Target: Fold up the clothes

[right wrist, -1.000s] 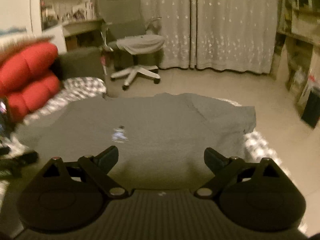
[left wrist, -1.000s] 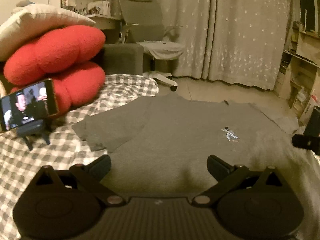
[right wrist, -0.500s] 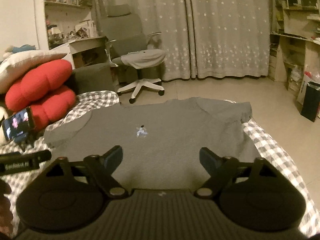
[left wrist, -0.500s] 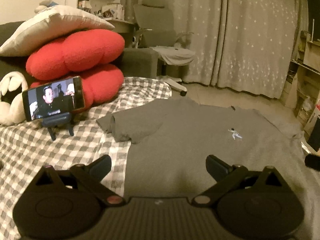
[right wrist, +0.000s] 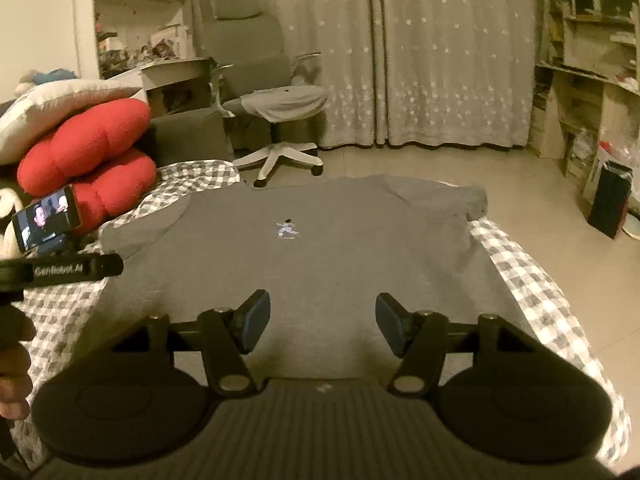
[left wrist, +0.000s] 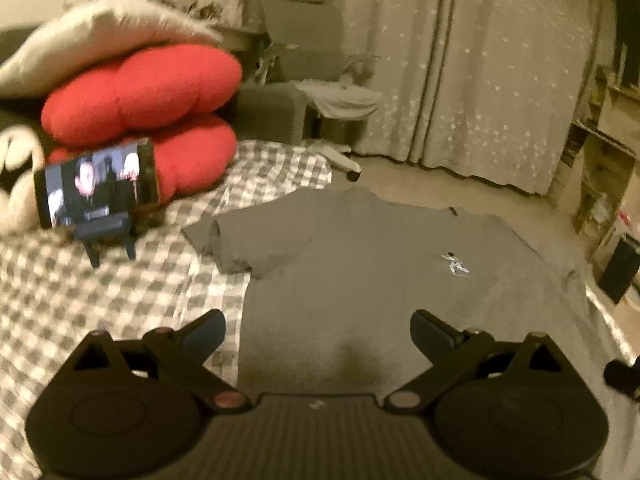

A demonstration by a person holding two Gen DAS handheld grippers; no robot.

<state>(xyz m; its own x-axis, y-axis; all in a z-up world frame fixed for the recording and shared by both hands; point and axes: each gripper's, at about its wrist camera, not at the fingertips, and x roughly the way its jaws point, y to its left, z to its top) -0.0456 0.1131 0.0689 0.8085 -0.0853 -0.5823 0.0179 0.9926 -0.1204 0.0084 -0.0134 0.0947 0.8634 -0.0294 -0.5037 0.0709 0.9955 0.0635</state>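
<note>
A grey T-shirt (left wrist: pixel 380 264) lies spread flat on the checked bedsheet (left wrist: pixel 100 296), with a small print (left wrist: pixel 454 265) on its chest. Its near hem runs under both grippers. In the left wrist view my left gripper (left wrist: pixel 318 330) hovers open over the shirt's lower left part, fingers wide apart, nothing between them. In the right wrist view the same T-shirt (right wrist: pixel 320 248) fills the middle, and my right gripper (right wrist: pixel 322 322) hangs open above its lower part, empty. The left tool's finger (right wrist: pixel 76 270) shows at the left edge, held by a hand (right wrist: pixel 14 364).
A phone on a stand (left wrist: pixel 96 188) stands on the bed at the left, before red cushions (left wrist: pixel 140 92) and a white pillow (left wrist: pixel 100 36). An office chair (right wrist: pixel 276 92), curtains (right wrist: pixel 440 52) and shelves (right wrist: pixel 592 92) stand beyond the bed. Bare floor (right wrist: pixel 520 184) lies right.
Both views have pulled back and settled, and the shirt now lies further ahead. The right gripper's fingers have come closer together but stay open. The left view has shifted slightly right.
</note>
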